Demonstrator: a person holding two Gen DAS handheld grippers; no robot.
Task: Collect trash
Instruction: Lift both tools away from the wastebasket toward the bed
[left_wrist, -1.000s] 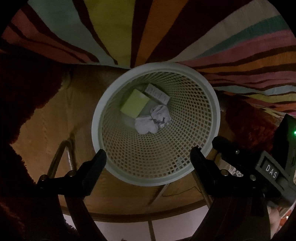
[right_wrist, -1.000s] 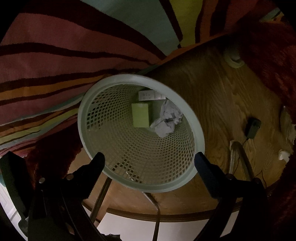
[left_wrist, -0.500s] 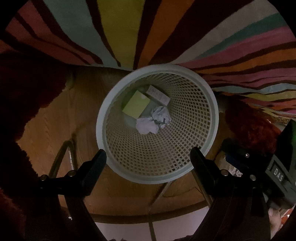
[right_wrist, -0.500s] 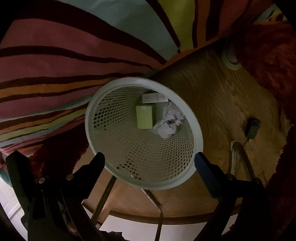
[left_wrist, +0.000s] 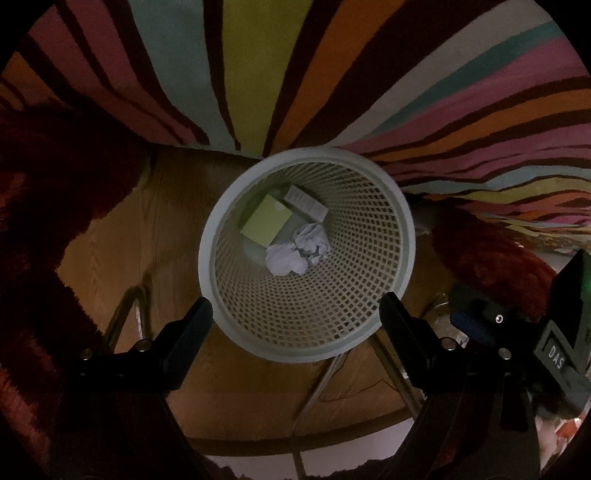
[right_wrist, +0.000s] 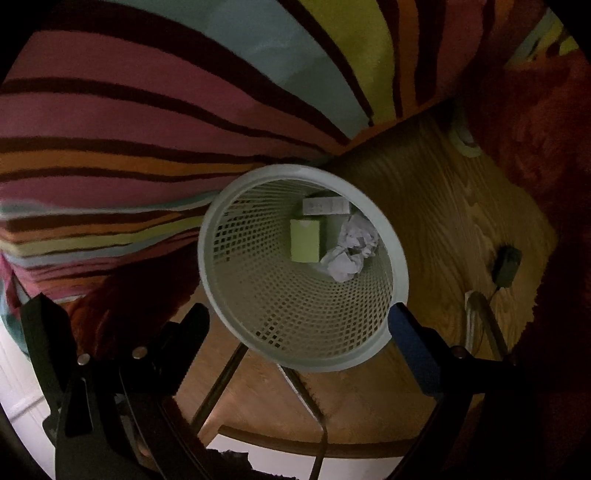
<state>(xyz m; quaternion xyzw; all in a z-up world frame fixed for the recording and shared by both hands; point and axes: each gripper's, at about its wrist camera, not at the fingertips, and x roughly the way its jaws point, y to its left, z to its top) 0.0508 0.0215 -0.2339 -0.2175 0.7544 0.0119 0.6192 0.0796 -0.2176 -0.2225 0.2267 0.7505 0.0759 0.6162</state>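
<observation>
Left wrist: both grippers, left (left_wrist: 295, 314) and right (right_wrist: 299, 317), hover jaws released over basket (left_wrist: 214, 236).

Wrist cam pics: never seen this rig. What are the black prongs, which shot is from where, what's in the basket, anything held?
No robot here: a person holds a two-finger gripper in each hand, with a fisheye camera on each looking forward along the fingers. The black prongs at the bottom of each picture are those fingers.

One picture comes from the left gripper, the other from the right gripper. Both look down into a pale mesh wastebasket standing on a wooden floor beside a striped rug.

In the basket lie a green box, a white box and crumpled paper.

Both grippers are open and hold nothing. The right gripper also shows at the edge of the left view.
</observation>
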